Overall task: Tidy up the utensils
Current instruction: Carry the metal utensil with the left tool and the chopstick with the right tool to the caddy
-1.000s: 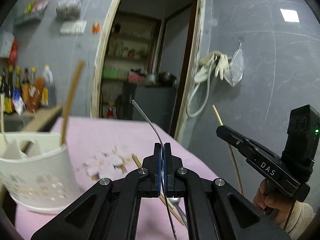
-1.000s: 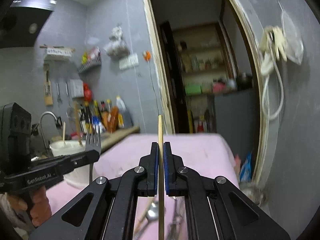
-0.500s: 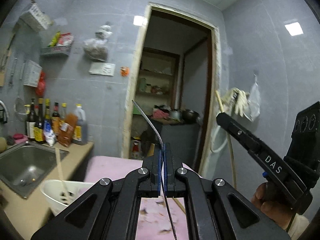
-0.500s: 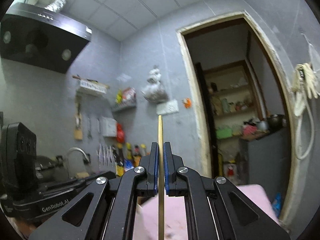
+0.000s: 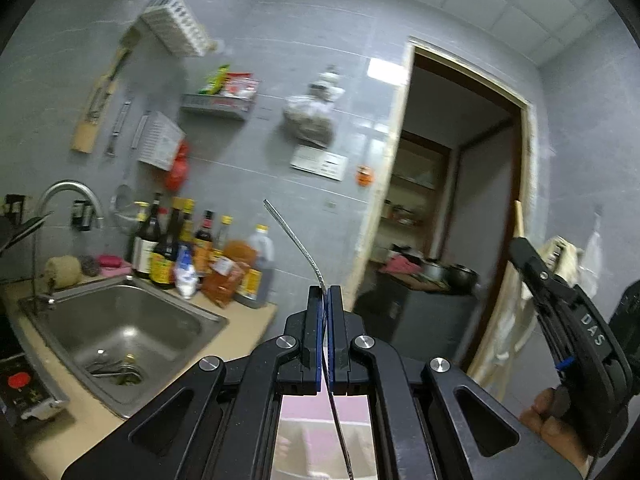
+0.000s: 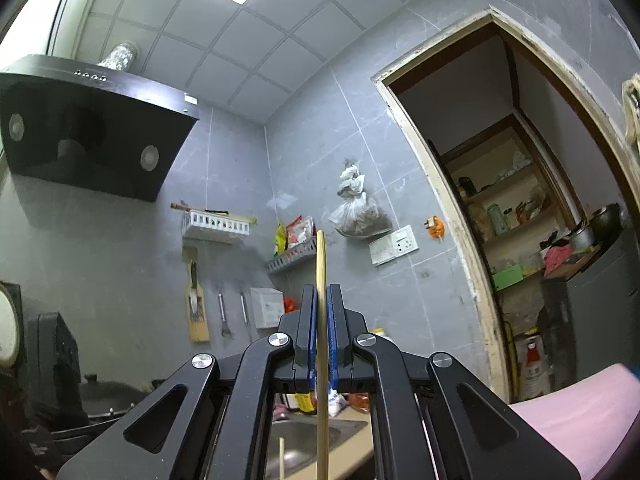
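Observation:
In the left wrist view my left gripper [image 5: 324,293] is shut on a thin metal fork [image 5: 295,242] seen edge-on. Its curved upper end rises above the jaws and its shaft runs down between the fingers. At the right edge of that view a hand holds my right gripper [image 5: 520,246], which grips a wooden chopstick [image 5: 519,220]. In the right wrist view the right gripper [image 6: 321,292] is shut on that upright chopstick [image 6: 321,258]. Another stick tip [image 6: 282,456] shows below it. A pale blurred shape under the left fingers cannot be made out.
A steel sink [image 5: 120,332] with a faucet [image 5: 66,192] lies at lower left, with sauce bottles [image 5: 200,252] behind it. A doorway [image 5: 448,208] opens at the right. A black range hood [image 6: 80,140] hangs at upper left. The pink table cover [image 6: 580,412] shows at lower right.
Both grippers have risen and swung left, each keeping its utensil. The pink table and white holder have dropped almost out of view; the sink, wall racks and range hood have come in.

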Demonstrator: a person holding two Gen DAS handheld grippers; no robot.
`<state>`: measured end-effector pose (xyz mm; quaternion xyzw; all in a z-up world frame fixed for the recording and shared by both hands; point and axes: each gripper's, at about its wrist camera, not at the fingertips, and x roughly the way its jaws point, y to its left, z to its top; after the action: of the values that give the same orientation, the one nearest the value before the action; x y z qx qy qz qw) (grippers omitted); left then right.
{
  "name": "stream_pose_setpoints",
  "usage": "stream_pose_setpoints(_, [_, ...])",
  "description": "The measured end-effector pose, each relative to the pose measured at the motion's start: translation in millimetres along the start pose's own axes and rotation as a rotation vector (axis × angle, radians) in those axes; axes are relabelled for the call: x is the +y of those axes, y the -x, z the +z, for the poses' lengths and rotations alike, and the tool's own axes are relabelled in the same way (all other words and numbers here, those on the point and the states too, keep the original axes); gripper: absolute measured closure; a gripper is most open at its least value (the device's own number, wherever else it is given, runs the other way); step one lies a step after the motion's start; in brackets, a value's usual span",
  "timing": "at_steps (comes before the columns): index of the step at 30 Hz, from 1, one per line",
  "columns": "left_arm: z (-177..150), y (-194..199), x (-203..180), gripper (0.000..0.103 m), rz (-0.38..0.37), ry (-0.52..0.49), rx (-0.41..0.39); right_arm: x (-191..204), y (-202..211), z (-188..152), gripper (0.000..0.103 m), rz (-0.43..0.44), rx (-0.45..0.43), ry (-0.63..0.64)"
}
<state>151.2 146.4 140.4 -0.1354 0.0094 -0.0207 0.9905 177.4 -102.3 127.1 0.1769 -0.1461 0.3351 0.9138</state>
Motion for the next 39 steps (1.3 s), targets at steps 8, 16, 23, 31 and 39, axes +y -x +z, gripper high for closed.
stream_pose_setpoints(8, [-14, -16, 19, 0.103, 0.109, -0.007, -0.027, 2, -24, -23, 0.100, -0.057, 0.008, 0.018])
stream_pose_setpoints(16, [-39, -31, 24, 0.103, 0.181, -0.020, -0.032, -2, -30, -44, 0.100, -0.139, 0.028, 0.059])
stream_pose_setpoints(23, [-54, -35, 21, 0.103, 0.204, -0.021, -0.029, 8, -29, -50, 0.100, -0.169, 0.014, 0.146])
stream_pose_setpoints(31, [-63, -36, 16, 0.103, 0.206, -0.029, -0.015, 22, -28, -59, 0.100, -0.173, -0.008, 0.251])
stream_pose_setpoints(39, [-66, -36, 16, 0.103, 0.206, -0.025, -0.022, 32, -21, -57, 0.100, -0.184, -0.056, 0.299])
